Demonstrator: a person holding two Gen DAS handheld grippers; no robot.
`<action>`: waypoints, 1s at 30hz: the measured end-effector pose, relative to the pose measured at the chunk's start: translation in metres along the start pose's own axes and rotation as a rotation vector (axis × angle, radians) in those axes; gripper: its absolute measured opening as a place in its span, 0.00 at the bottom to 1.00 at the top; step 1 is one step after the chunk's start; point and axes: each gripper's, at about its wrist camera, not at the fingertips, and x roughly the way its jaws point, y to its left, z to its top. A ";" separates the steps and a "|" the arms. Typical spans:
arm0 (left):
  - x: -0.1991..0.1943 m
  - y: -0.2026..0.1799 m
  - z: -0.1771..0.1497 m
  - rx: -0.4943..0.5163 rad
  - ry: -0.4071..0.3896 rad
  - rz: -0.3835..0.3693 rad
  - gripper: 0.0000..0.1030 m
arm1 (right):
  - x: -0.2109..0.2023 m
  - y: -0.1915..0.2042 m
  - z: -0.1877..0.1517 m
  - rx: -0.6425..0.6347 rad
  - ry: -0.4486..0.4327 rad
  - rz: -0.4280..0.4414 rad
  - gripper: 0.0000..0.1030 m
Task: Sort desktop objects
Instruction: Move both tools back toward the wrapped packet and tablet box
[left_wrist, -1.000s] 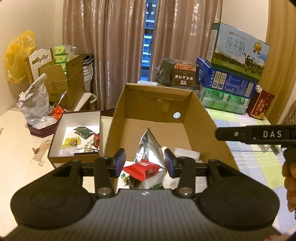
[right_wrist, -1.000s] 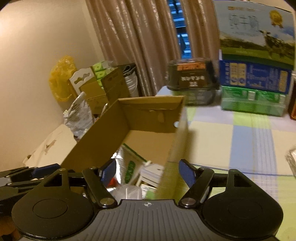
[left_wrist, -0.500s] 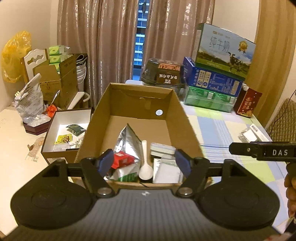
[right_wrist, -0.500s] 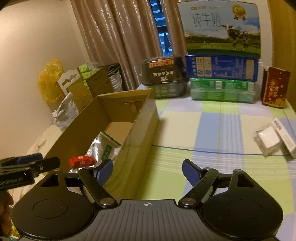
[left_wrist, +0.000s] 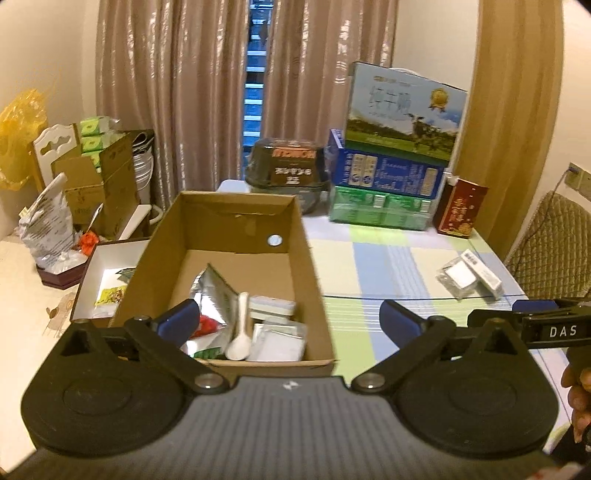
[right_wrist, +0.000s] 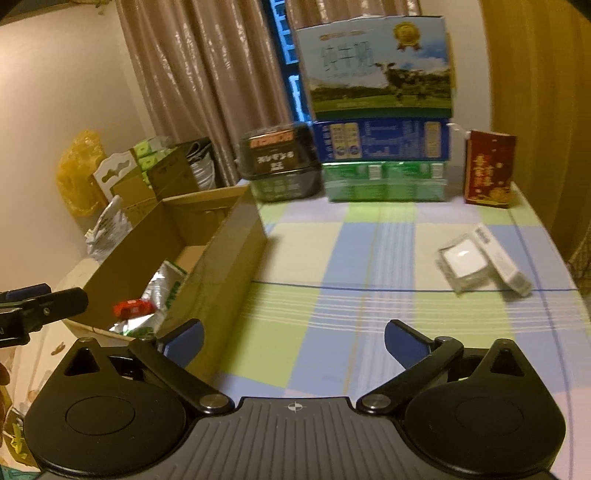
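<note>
An open cardboard box (left_wrist: 236, 236) stands on the checked tablecloth and holds a silver foil pouch (left_wrist: 216, 295), a red packet (left_wrist: 207, 326), a white spoon (left_wrist: 240, 332) and white packets. My left gripper (left_wrist: 290, 323) is open and empty above the box's near edge. My right gripper (right_wrist: 293, 339) is open and empty over the cloth, right of the box (right_wrist: 221, 258). A clear packet (right_wrist: 463, 264) and a small white box (right_wrist: 500, 260) lie together on the cloth at the far right; they also show in the left wrist view (left_wrist: 458, 277).
Milk cartons (left_wrist: 402, 110), a green pack (left_wrist: 380, 210), a dark container (left_wrist: 288, 173) and a red box (left_wrist: 461, 206) line the table's back edge. A white-lined box (left_wrist: 107, 280) with small items sits left of the cardboard box. A chair (left_wrist: 546, 243) stands at right.
My left gripper has opened wide, let go of the red packet into the box and pulled back. My right gripper has swung right, from over the box to over the cloth.
</note>
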 end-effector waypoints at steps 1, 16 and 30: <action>-0.001 -0.005 0.000 0.004 0.000 -0.003 0.99 | -0.005 -0.005 0.000 0.005 -0.003 -0.006 0.98; 0.008 -0.082 0.001 0.093 0.021 -0.091 0.99 | -0.060 -0.098 -0.016 0.131 -0.034 -0.129 0.98; 0.044 -0.152 0.006 0.199 0.067 -0.197 0.99 | -0.086 -0.169 -0.016 0.193 -0.045 -0.213 0.98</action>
